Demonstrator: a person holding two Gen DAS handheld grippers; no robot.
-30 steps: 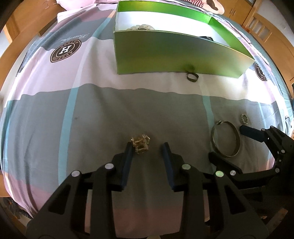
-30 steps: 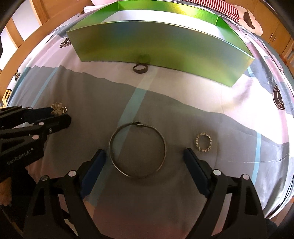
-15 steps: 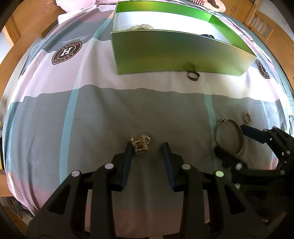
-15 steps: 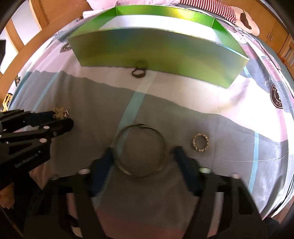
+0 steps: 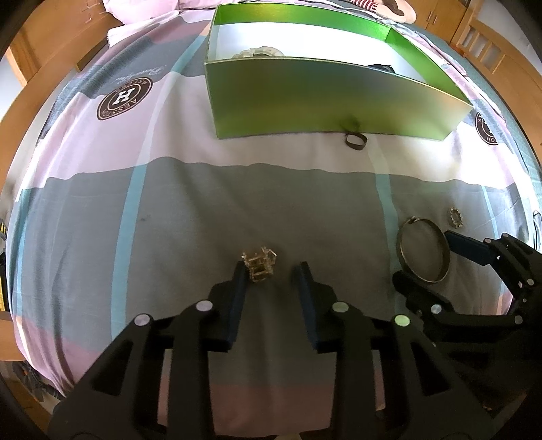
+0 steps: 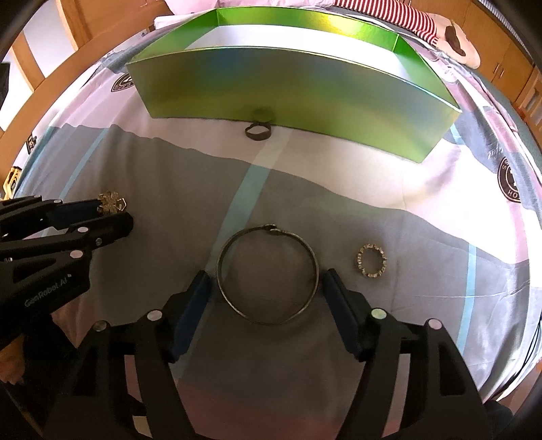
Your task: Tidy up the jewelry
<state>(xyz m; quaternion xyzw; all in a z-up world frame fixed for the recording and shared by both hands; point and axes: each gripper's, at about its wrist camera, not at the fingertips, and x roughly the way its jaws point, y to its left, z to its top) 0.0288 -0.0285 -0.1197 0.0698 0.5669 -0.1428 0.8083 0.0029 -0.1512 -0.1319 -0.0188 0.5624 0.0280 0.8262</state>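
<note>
A small gold ornament (image 5: pixel 259 265) lies on the bedspread, against the inner side of the left finger of my open left gripper (image 5: pixel 271 270); it also shows in the right wrist view (image 6: pixel 111 202). A metal bangle (image 6: pixel 267 275) lies flat between the fingers of my open right gripper (image 6: pixel 267 282), which stand close to its two sides. A small beaded ring (image 6: pixel 372 260) lies to the right of the bangle. A dark ring (image 6: pixel 258 130) lies at the foot of the green box (image 6: pixel 291 98). Inside the box are a pale beaded piece (image 5: pixel 259 52) and a dark item (image 5: pixel 382 67).
The bedspread (image 5: pixel 169 203) is grey, pink and white with round logos. Wooden bed frame (image 5: pixel 40 44) runs along the left and far sides. A striped cloth and plush shape (image 6: pixel 440 30) lie behind the box.
My right gripper's fingers have closed in from wide apart to near the bangle's sides. The left gripper has stayed at the gold ornament.
</note>
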